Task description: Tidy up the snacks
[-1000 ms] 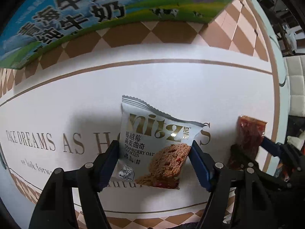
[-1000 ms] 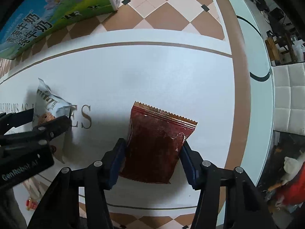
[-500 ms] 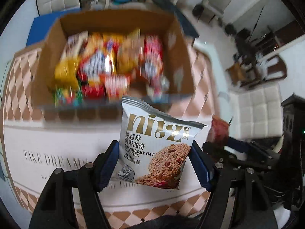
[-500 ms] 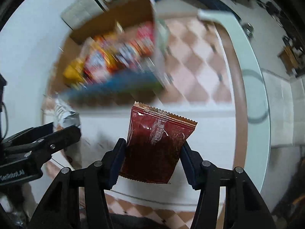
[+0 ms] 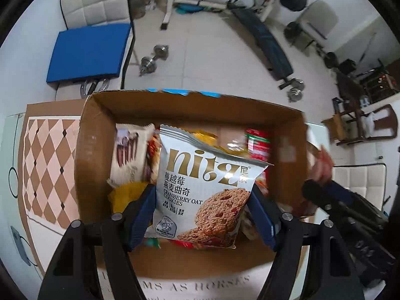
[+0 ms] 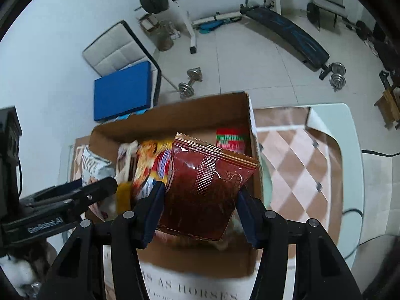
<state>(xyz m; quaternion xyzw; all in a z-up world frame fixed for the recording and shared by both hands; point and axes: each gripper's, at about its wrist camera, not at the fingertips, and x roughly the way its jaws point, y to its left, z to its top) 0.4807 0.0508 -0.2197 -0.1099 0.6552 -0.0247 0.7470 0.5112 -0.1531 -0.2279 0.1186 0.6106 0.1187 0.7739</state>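
Two snack packets (image 5: 200, 195) (image 6: 202, 192), one cardboard box (image 5: 95, 150).

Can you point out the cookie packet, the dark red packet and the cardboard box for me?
cookie packet (image 5: 200, 190): left wrist view, printed front.
dark red packet (image 6: 205, 190): right wrist view, foil middle.
cardboard box (image 5: 190, 107): left wrist view, far inner wall.

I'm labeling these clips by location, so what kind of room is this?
Probably a home gym or spare room also used for dining: a barbell rack, a dumbbell on the tiled floor, and a padded chair beside the table holding the snack box.
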